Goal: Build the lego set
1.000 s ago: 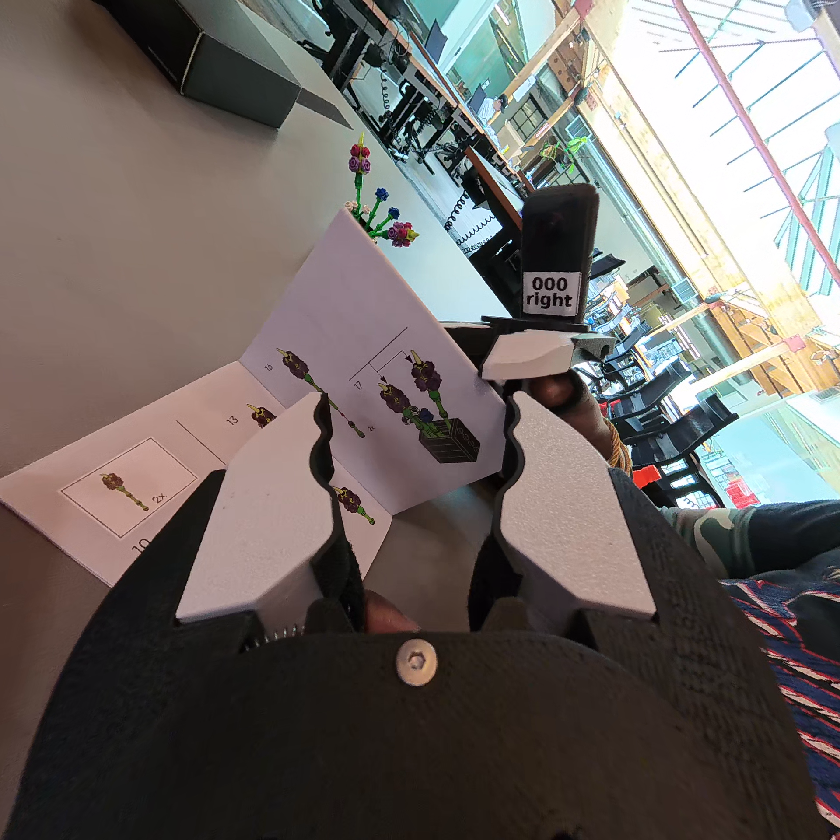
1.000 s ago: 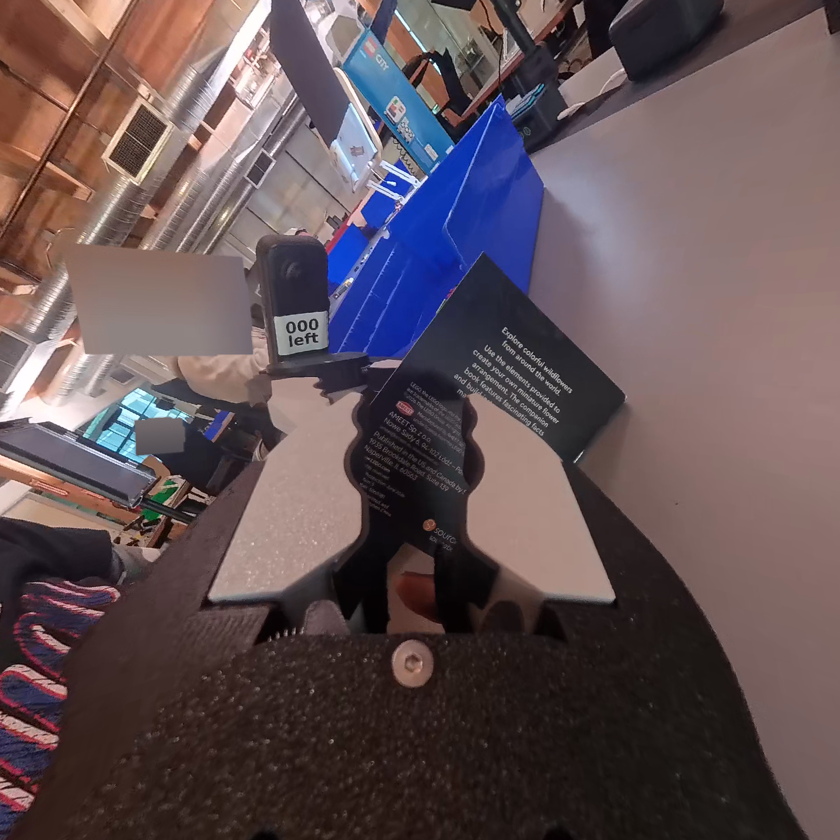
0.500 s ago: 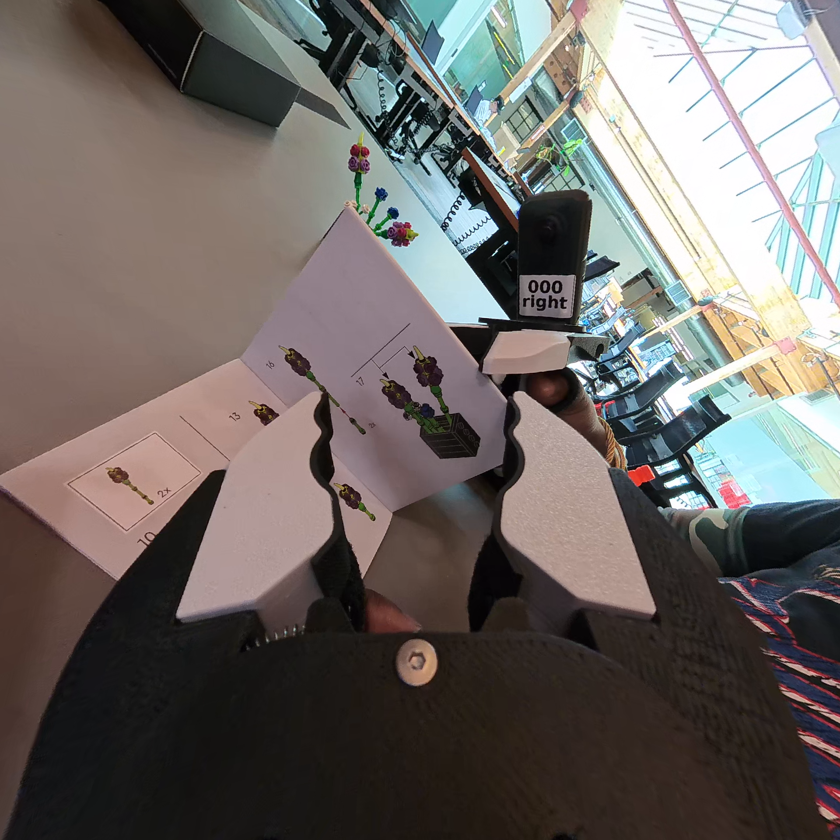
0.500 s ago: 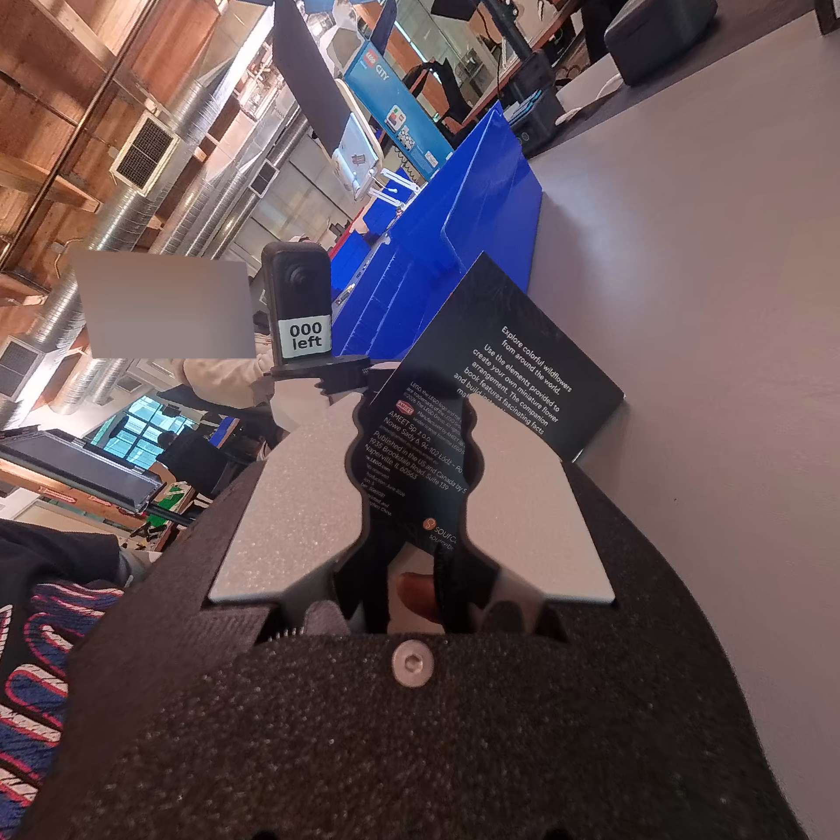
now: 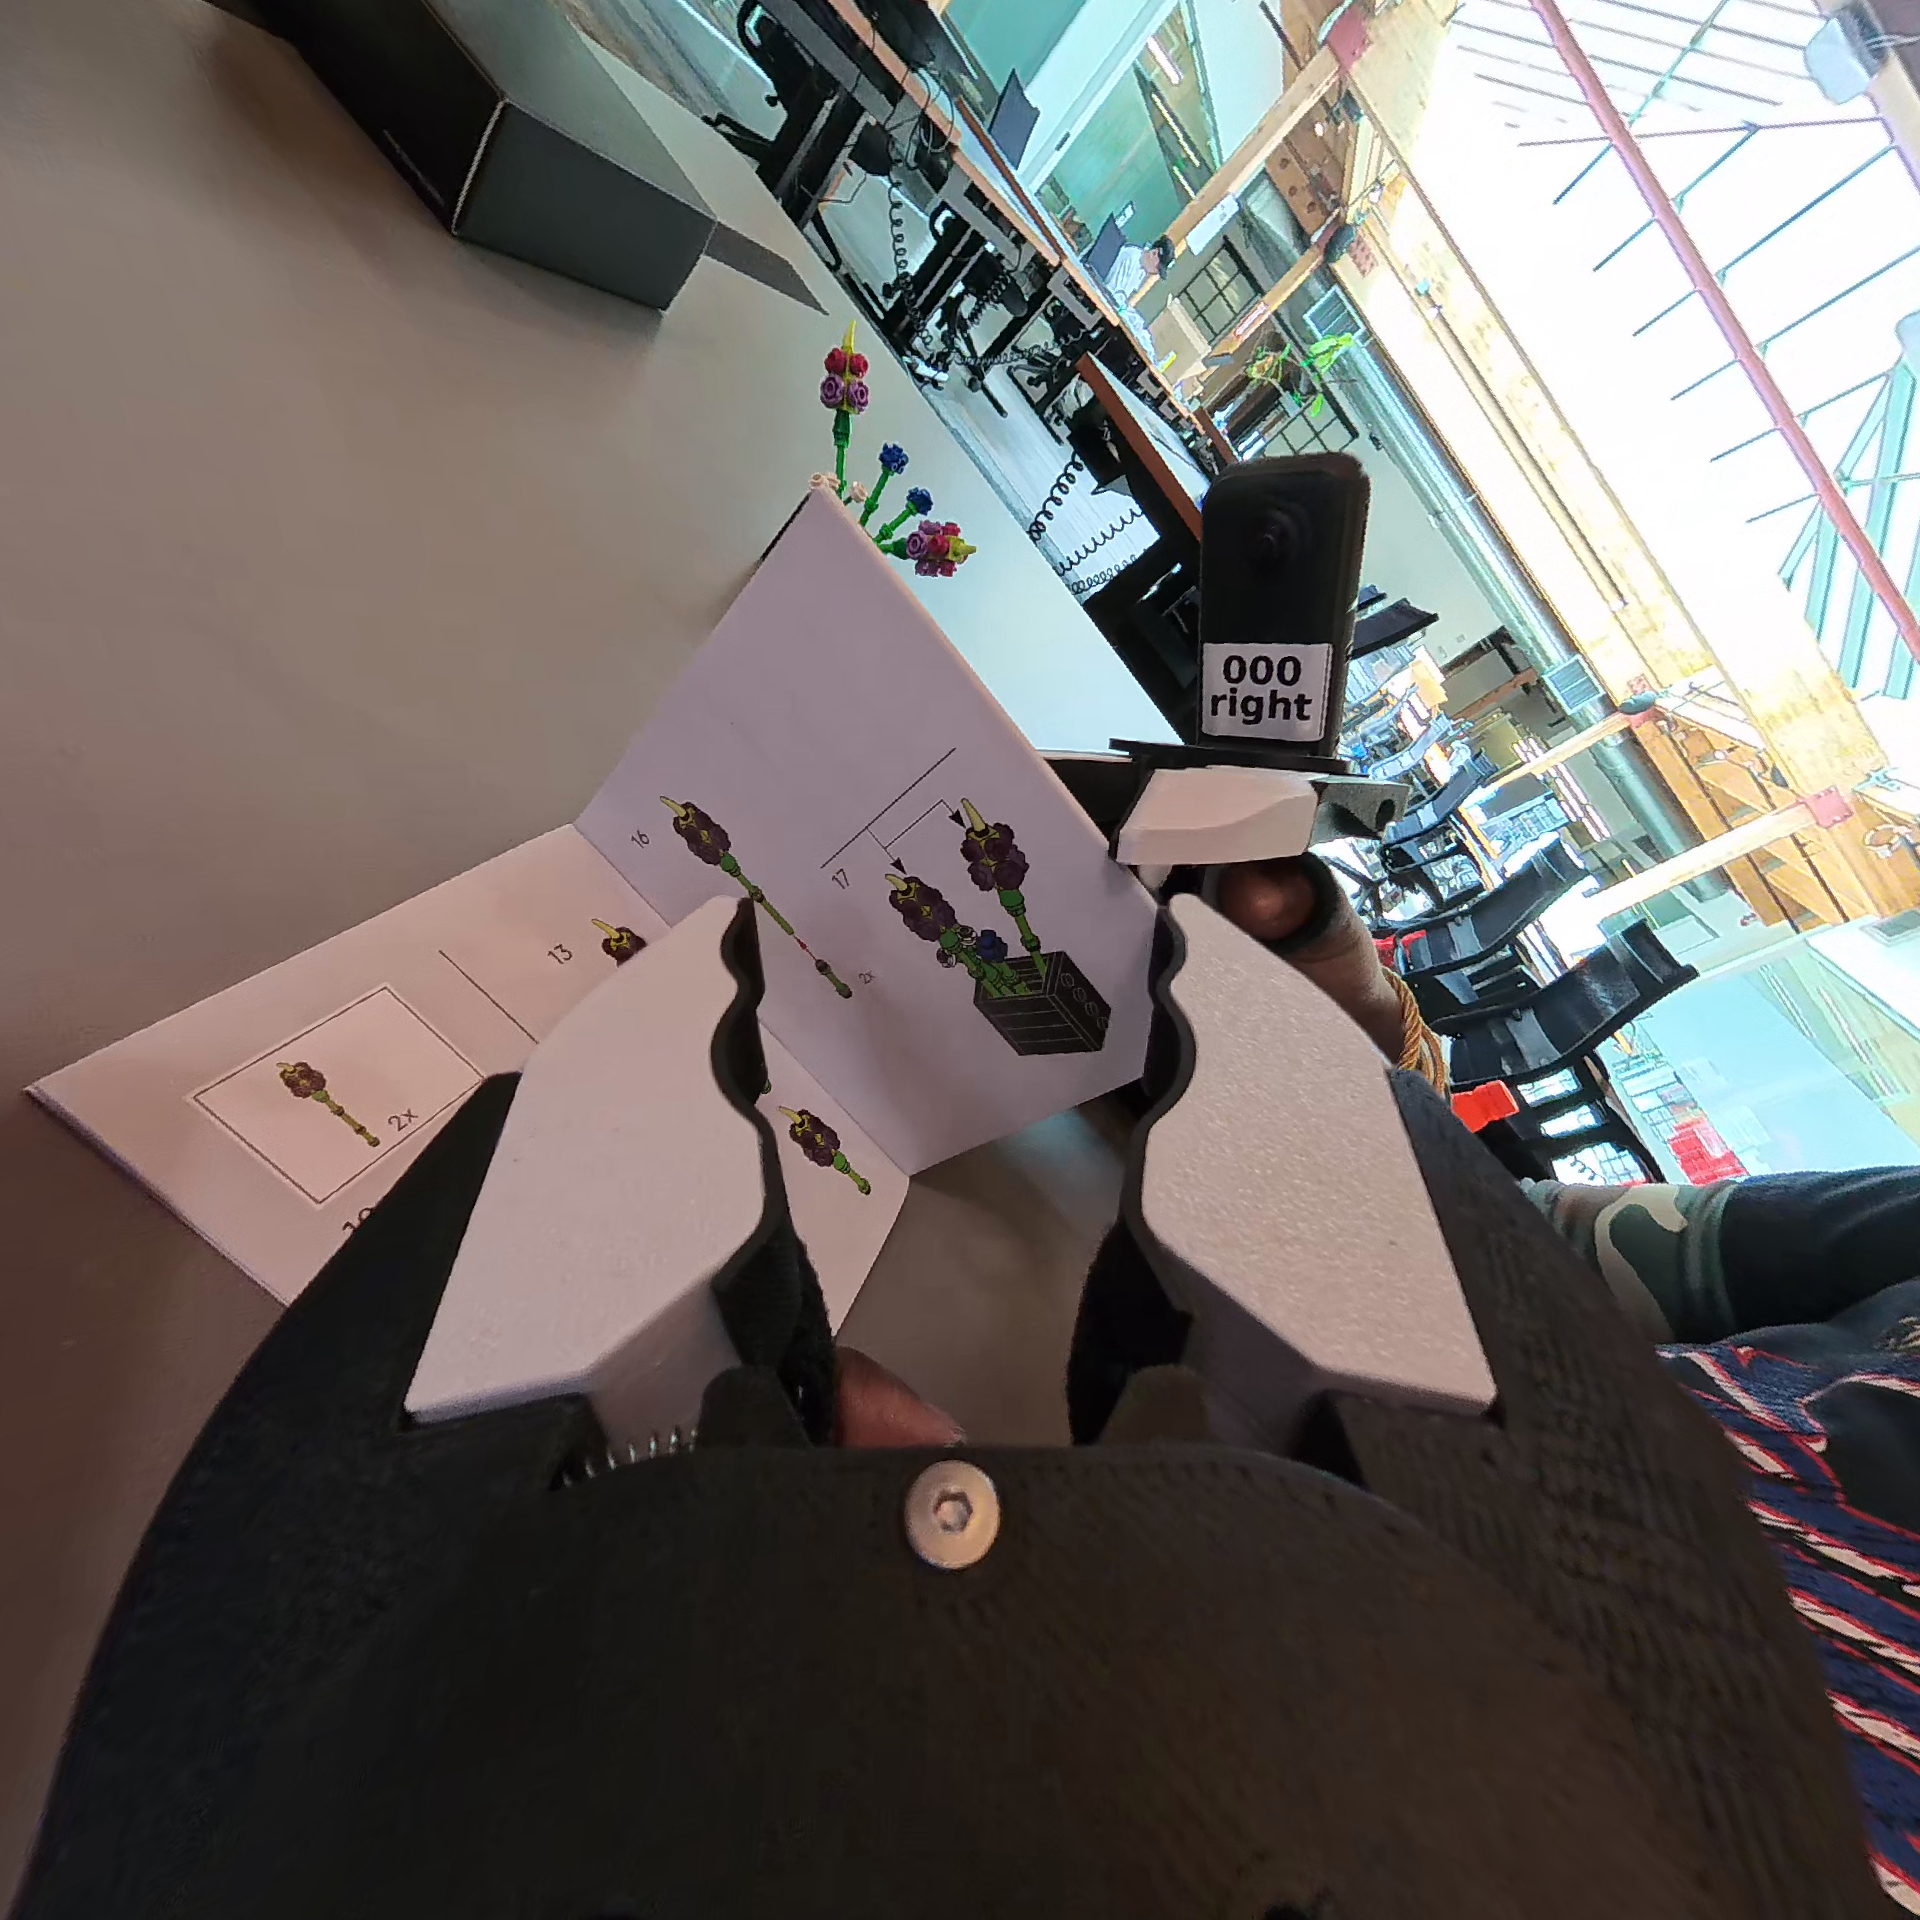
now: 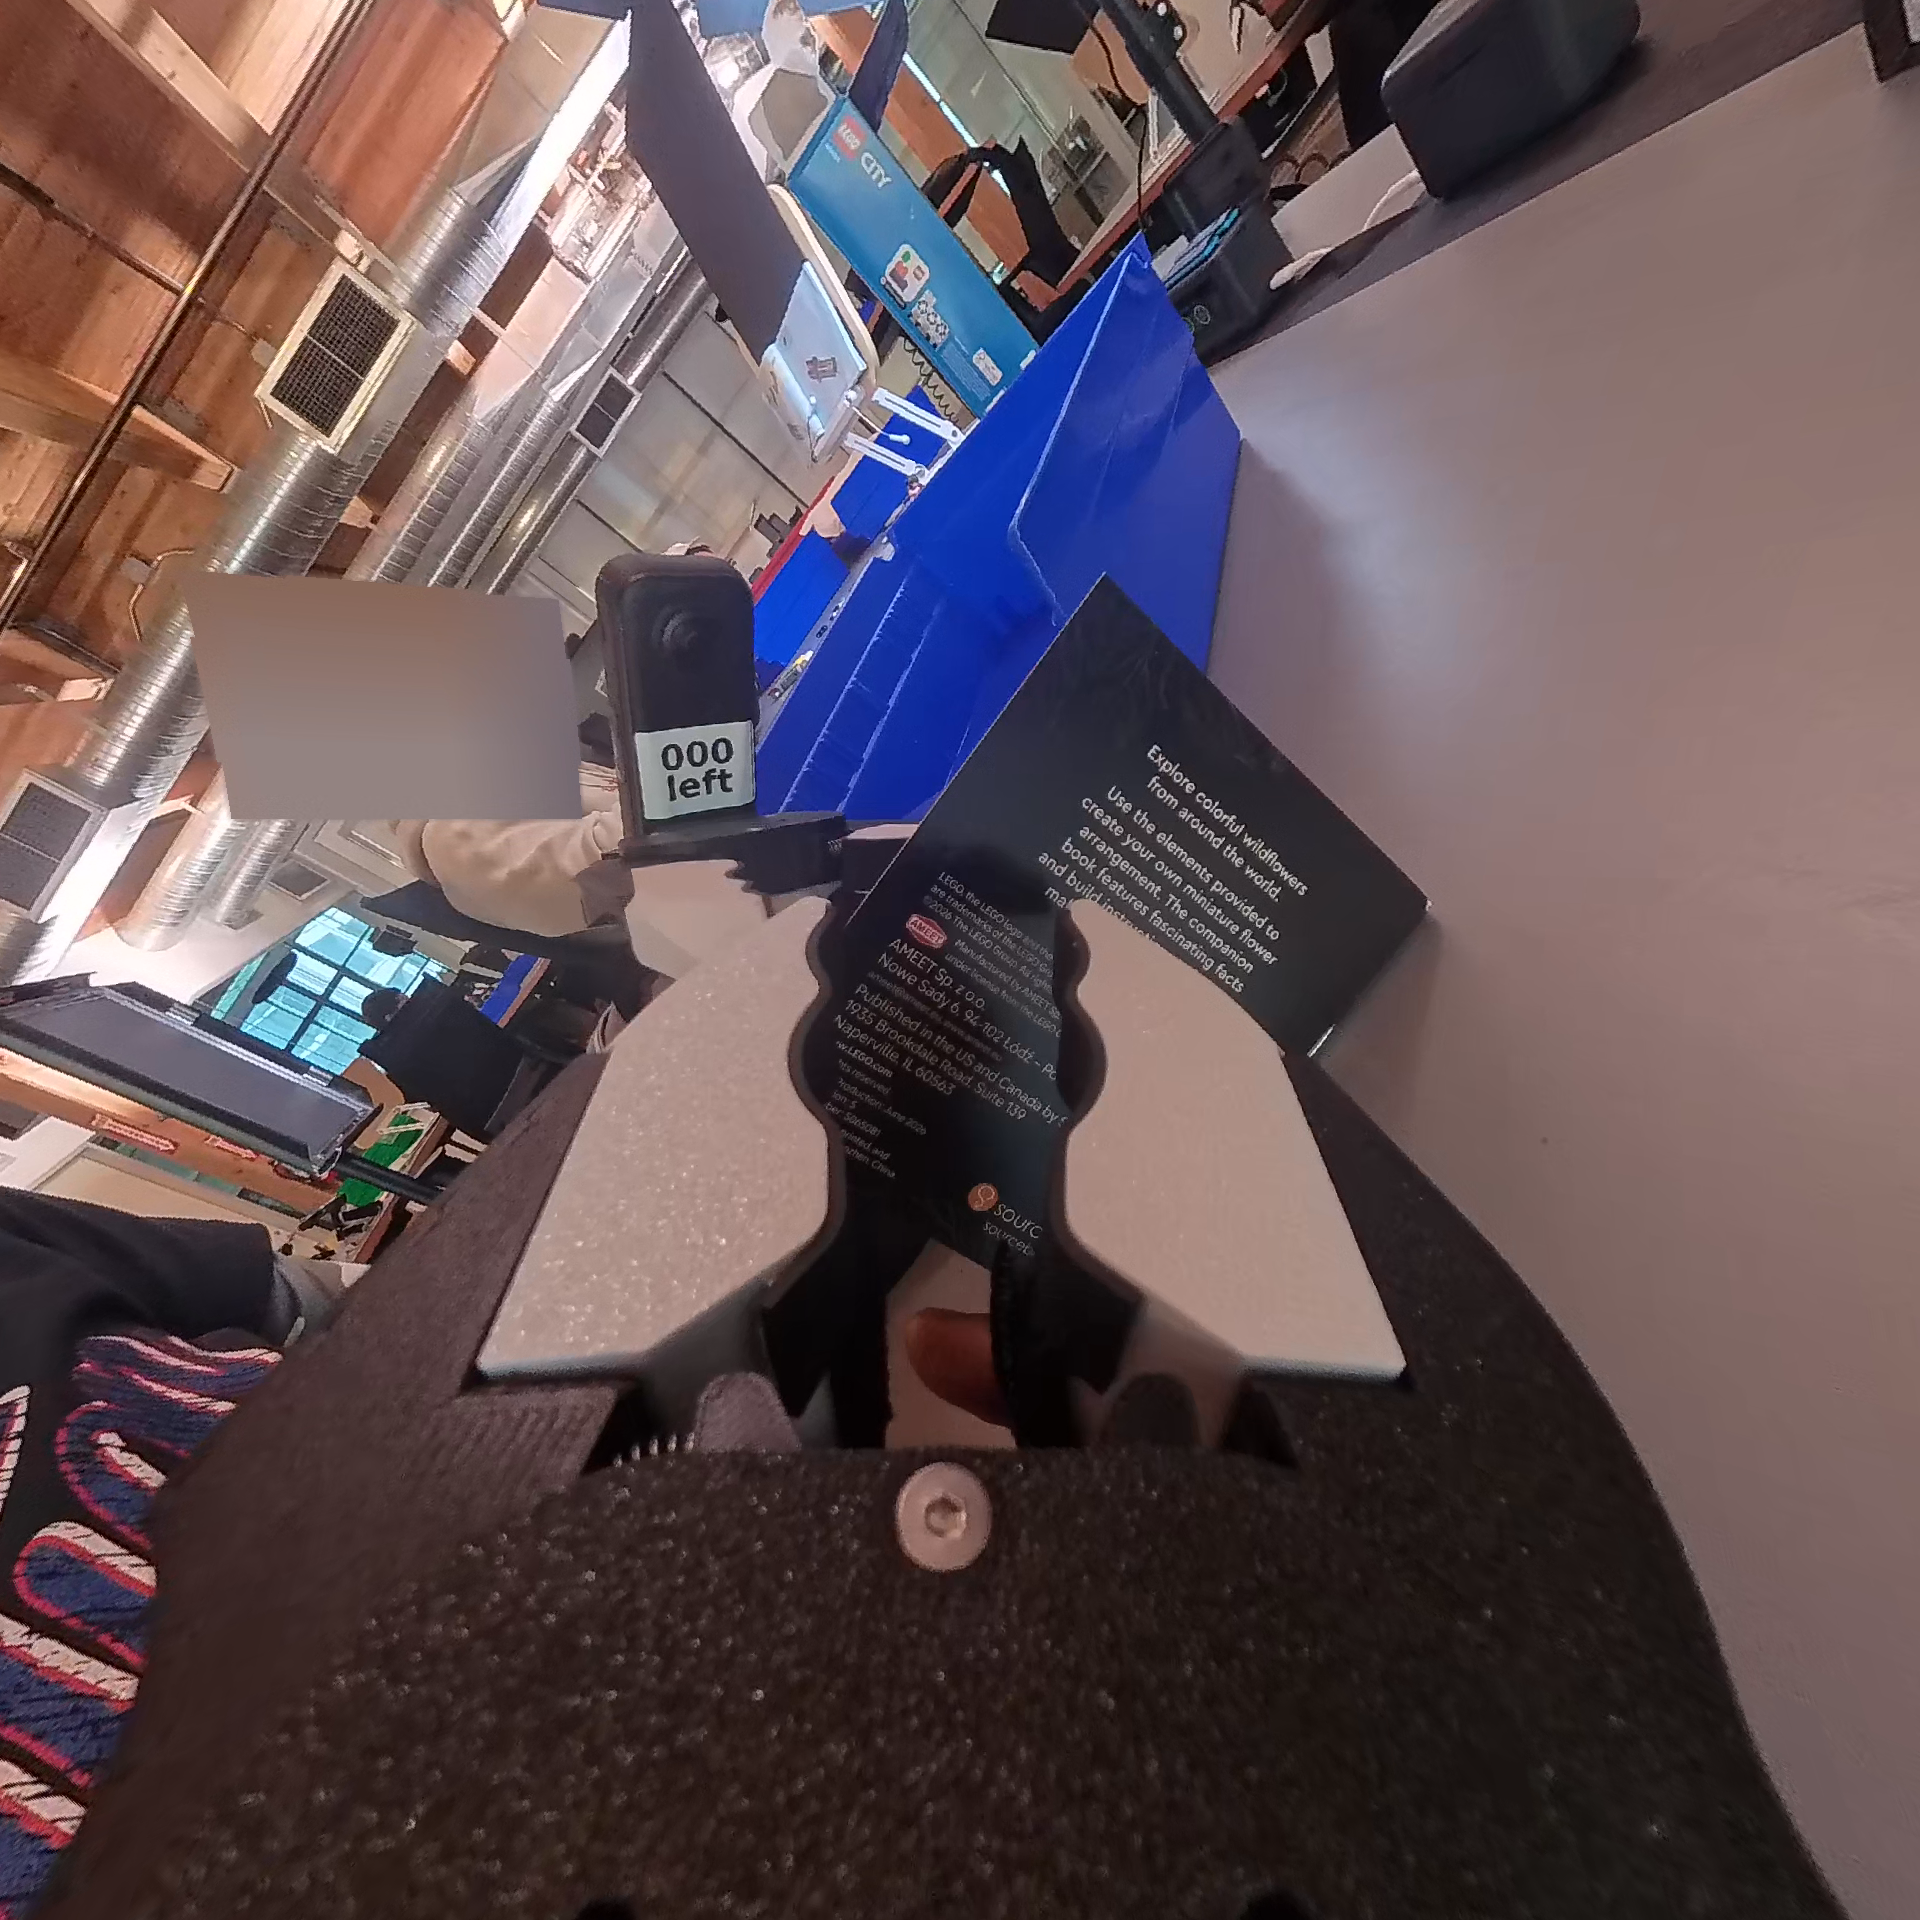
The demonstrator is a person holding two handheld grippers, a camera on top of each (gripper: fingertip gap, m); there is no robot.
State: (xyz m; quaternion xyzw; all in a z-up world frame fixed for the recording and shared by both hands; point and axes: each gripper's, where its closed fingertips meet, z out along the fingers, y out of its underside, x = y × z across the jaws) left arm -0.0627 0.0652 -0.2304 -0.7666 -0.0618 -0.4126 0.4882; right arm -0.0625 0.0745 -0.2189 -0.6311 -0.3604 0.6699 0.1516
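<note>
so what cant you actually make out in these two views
- Left wrist view: the base of the lego flowers is hidden behind the raised booklet page.
- Left wrist view: the left gripper covers the lower booklet steps.
- Right wrist view: whether the right gripper pinches the cover; blue bin contents hidden.

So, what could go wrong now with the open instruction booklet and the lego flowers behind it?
1. The raised half of the instruction booklet seems only to lean on the right gripper, whose fingers stand apart. It may slip and fall shut, losing the page.
2. The lego flowers stand close behind that raised half. Pushing the booklet back could topple them.
The left gripper is open and steadies nothing.
</note>
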